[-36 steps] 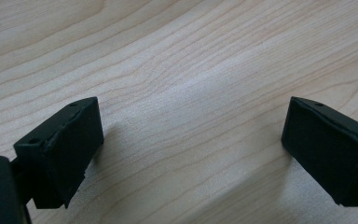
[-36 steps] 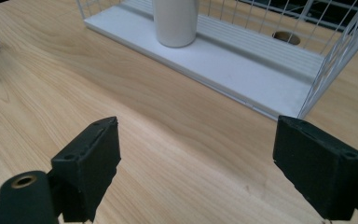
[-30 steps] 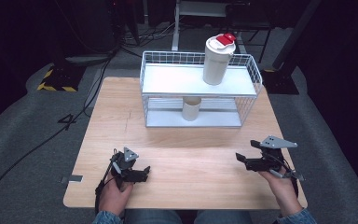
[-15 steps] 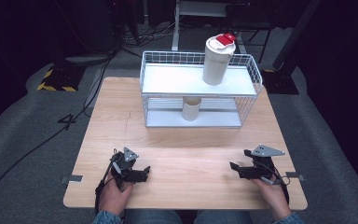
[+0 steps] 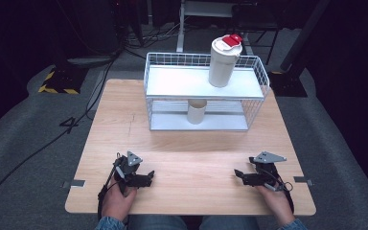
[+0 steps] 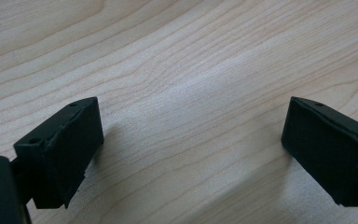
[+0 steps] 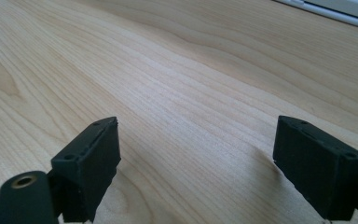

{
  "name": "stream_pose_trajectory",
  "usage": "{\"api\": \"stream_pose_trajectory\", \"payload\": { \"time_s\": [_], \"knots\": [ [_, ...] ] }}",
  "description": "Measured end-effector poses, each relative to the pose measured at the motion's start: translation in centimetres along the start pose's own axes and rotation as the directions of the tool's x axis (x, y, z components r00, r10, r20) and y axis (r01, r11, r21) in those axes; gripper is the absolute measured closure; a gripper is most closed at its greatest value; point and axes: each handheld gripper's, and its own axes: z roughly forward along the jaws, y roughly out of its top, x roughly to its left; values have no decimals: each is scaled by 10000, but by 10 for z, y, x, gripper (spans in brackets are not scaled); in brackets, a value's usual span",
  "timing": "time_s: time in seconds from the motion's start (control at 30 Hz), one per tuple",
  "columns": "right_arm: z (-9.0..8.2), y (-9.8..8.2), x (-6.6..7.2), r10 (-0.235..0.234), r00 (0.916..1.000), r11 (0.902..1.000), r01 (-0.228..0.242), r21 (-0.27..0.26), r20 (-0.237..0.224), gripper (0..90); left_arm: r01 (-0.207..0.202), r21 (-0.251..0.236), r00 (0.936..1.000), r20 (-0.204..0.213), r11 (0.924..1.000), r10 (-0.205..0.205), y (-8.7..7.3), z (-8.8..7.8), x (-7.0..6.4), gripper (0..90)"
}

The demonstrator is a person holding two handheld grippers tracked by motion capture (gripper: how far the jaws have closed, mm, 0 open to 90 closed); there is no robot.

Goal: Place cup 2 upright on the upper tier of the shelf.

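My left gripper (image 5: 149,176) rests low on the wooden table (image 5: 196,148) at the near left, pointing right. In the left gripper view its jaws (image 6: 191,149) stand apart with only bare wood between them. My right gripper (image 5: 237,173) sits at the near right, pointing left, just above or on the tabletop. Its jaws (image 7: 196,163) are also apart over bare wood. At the far side stands a white wire rack (image 5: 254,96). A tall white cup with a red lid (image 5: 223,62) is on its upper shelf, and a short beige cup (image 5: 196,111) is on its lower shelf.
A broad stretch of bare wood lies between the grippers and the rack. The table's near edge runs just behind both hands. Dark floor, cables and a yellow-black marked block (image 5: 57,81) surround the table.
The right hand has come down to the tabletop and shifted slightly left and nearer. The left hand, rack and cups have not moved.
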Motion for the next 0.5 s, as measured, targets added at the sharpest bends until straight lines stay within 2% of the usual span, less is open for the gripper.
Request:
{"api": "stream_pose_trajectory", "payload": {
  "time_s": [0.13,0.5],
  "knots": [
    [3,1,0,-90,9998,9993,84,363,164,151,-4,1,10000,0,10000,4,0,0,0,61],
    [4,1,-1,52,9989,9986,-76,518,457,81,59,6,10000,-68,10000,-59,0,0,2,61]
  ]
}}
